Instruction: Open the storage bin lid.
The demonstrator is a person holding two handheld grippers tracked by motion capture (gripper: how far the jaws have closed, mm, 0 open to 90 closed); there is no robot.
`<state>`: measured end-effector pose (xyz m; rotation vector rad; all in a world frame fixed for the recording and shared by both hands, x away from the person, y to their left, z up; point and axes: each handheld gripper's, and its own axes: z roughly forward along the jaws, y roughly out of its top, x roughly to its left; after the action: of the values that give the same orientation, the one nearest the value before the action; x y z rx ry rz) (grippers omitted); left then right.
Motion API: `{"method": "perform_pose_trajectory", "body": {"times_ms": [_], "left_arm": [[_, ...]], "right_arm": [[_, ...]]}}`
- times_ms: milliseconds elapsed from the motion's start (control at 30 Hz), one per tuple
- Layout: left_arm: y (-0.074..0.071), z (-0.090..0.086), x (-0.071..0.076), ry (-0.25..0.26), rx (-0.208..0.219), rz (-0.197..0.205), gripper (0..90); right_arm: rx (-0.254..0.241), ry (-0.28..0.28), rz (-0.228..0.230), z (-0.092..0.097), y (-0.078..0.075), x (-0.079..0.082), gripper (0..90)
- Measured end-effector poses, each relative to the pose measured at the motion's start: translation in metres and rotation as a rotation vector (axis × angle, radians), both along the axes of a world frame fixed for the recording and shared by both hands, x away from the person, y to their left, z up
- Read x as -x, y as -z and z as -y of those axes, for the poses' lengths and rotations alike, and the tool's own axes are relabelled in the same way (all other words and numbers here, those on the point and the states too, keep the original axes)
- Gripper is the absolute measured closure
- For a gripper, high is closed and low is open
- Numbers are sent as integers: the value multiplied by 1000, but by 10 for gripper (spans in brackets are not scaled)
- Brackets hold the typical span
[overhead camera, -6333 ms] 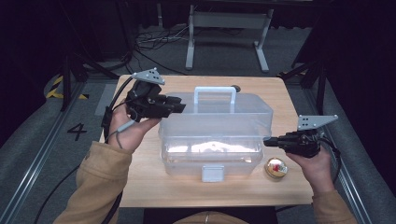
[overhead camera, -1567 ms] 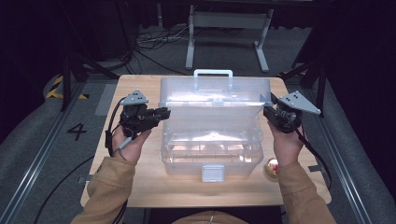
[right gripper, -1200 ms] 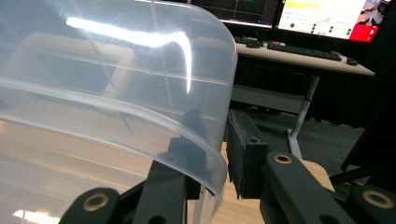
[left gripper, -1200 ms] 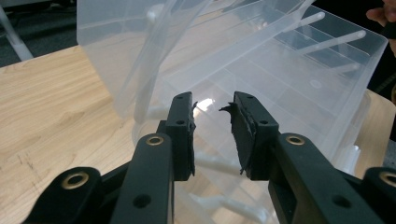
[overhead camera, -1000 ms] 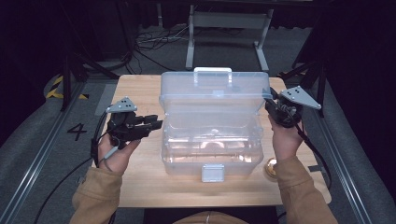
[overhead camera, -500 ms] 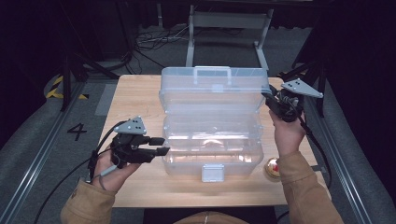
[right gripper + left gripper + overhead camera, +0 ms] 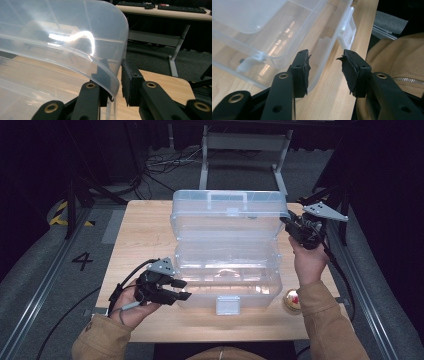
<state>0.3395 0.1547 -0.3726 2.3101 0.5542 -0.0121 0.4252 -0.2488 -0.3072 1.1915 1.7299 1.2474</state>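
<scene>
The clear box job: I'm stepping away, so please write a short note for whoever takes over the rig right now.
Right gripper: shut on the lid, pinching its right edge and holding it raised.
Left gripper: open, holding nothing, at the front-left corner of the clear box.
Small round red and gold thing: on the table, right of the box's front.
Done: lid unlatched and raised.
Left: probably loading the round thing and closing up.
</scene>
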Motion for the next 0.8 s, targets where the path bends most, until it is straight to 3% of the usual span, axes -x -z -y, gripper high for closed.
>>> {"method": "perform_pose_trajectory", "body": {"times_ms": [233,433,567,633,800], "left_arm": [[19,12,-5,12,-28,-32,577],[33,19,-9,8,-63,-58,606],[39,21,-11,5,-77,-46,645],[41,22,-11,9,-70,-53,698],[47,26,-12,21,-52,-67,733]], "right_arm": [[-11,2,1,-1,0,0,760],[0,21,54,-5,0,2,733],[1,29,56,-6,0,1,736],[2,39,60,-7,1,0,744],[28,57,78,-9,2,-3,759]]}}
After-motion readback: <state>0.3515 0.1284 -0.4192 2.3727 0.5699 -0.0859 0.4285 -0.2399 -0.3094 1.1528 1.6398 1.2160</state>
